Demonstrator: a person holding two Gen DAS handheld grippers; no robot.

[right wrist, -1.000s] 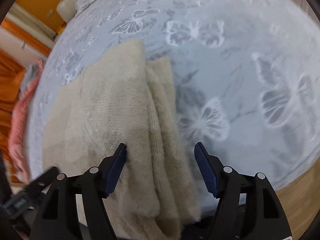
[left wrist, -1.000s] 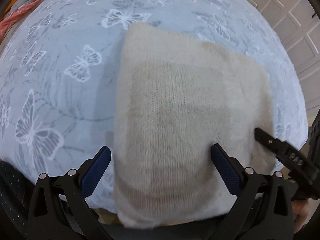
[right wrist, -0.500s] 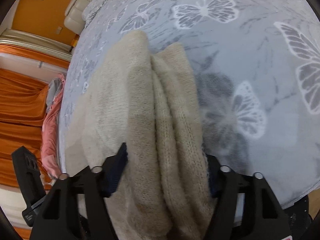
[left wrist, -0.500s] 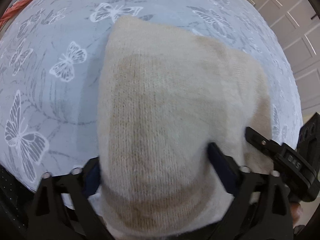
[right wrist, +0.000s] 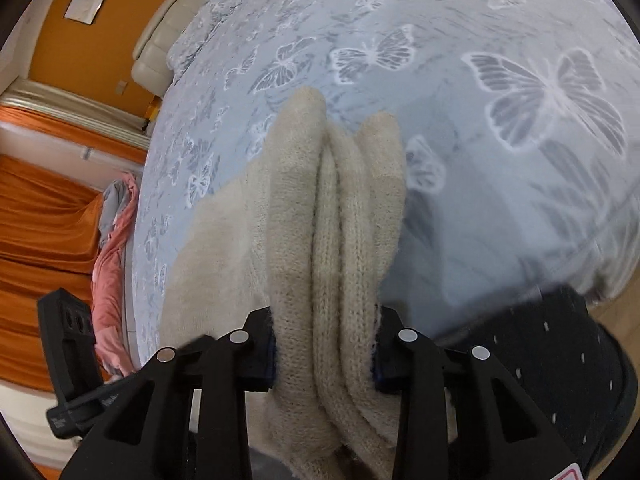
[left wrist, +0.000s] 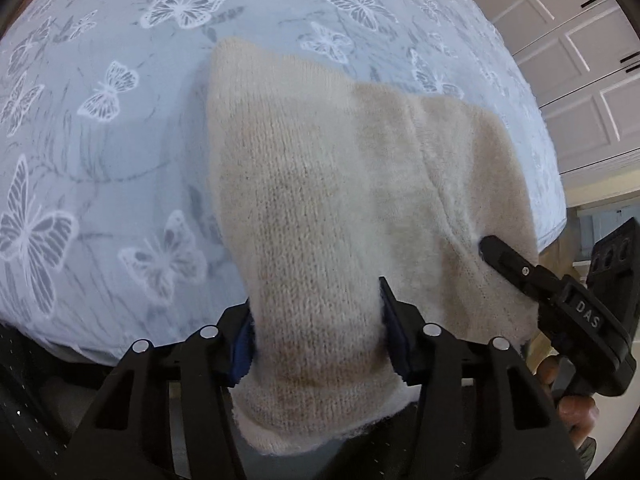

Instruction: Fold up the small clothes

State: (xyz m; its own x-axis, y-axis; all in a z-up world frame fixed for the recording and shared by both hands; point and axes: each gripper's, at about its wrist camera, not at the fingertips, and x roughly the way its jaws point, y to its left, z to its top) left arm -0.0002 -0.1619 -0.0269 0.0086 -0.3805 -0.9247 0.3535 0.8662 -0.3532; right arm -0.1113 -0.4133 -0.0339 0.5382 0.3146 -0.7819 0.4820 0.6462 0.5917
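A cream knit garment (left wrist: 320, 180) lies folded on a pale blue butterfly bedspread (left wrist: 100, 140). My left gripper (left wrist: 316, 320) holds its near left edge: the jaws are closing, and the blue pads press the bunched knit from both sides. My right gripper (right wrist: 324, 340) grips the near right edge, where several folded layers of the garment (right wrist: 296, 200) stand in ridges between its closing pads. The near edge is lifted off the bedspread (right wrist: 480, 160) while the far end still rests on it. The right gripper's finger (left wrist: 520, 268) shows in the left wrist view.
White panelled cupboard doors (left wrist: 580, 60) stand beyond the bed's right side. Pink and grey clothes (right wrist: 112, 248) lie at the bed's left edge, before orange curtains (right wrist: 40, 220). A cream headboard (right wrist: 160, 48) is far off. A person's hand (left wrist: 572, 408) and dark dotted clothing (right wrist: 560, 340) are close by.
Both grippers' jaws have narrowed from wide apart onto the garment's near edge. The knit has bunched between the pads and risen off the bed with both hands.
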